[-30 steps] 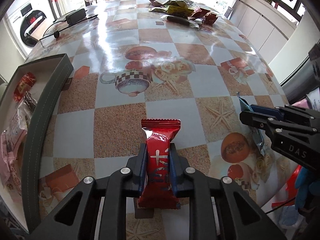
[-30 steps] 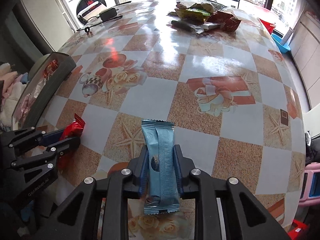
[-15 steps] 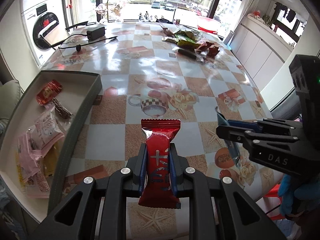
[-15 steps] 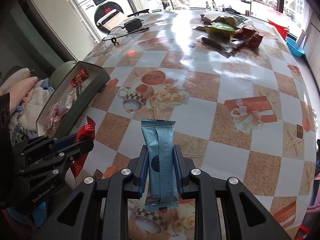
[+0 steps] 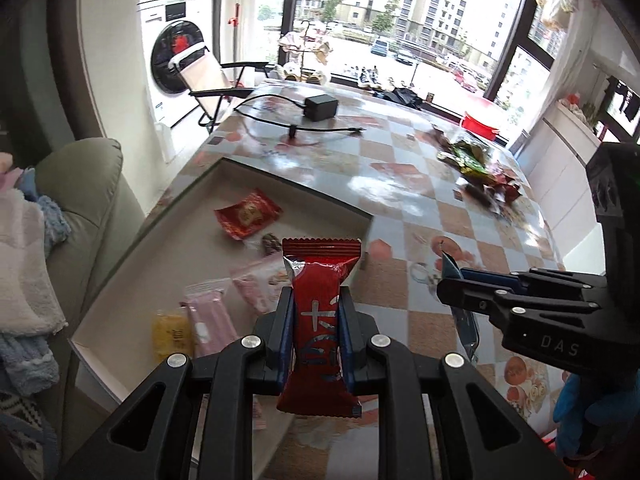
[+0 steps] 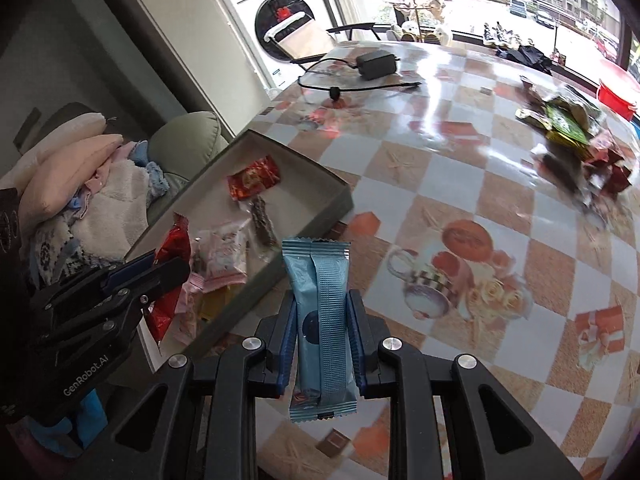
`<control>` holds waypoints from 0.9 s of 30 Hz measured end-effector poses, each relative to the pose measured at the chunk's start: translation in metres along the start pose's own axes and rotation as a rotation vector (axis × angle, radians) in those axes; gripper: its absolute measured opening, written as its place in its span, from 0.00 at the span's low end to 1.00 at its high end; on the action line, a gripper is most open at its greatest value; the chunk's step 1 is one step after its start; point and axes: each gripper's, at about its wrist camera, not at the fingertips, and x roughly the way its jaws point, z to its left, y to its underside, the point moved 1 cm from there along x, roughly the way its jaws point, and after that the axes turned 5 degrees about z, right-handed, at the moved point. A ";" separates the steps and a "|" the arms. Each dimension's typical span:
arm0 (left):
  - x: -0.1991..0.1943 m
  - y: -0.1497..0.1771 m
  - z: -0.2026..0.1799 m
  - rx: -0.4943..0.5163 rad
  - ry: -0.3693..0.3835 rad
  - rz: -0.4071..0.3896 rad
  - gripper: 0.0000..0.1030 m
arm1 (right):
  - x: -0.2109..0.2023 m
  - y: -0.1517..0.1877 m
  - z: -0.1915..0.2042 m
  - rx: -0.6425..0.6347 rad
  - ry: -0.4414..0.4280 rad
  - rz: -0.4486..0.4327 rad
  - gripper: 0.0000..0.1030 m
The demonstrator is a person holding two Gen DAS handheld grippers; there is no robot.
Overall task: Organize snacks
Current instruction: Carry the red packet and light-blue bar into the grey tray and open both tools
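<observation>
My left tool (image 5: 313,312) grips red snack (image 5: 320,320) above box (image 5: 304,190) at table (image 5: 400,184) left edge; right tool (image 6: 322,322) grips blue snack (image 6: 320,312). Labels "DAS", "GenRobot.AI".

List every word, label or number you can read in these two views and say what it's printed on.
"DAS": on the black body of the right gripper, left wrist view.
"GenRobot.AI": on the black body of the left gripper, right wrist view.
White characters on the red snack packet: partly hidden by the fingers, not readable.
Print on the red wrapper in the box: blurred.
Blue snack packet: dark round mark only, no legible text.
Washing machine panel: too small.
</observation>
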 end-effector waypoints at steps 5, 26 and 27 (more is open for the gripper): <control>0.011 -0.003 0.043 -0.079 -0.051 0.016 0.21 | 0.027 -0.030 0.038 -0.061 0.001 0.013 0.24; 0.050 0.008 0.081 -0.139 -0.136 0.108 0.88 | 0.078 -0.054 0.061 -0.080 0.113 0.099 0.89; 0.050 0.008 0.081 -0.140 -0.154 0.112 0.88 | 0.075 -0.054 0.060 -0.078 0.113 0.097 0.89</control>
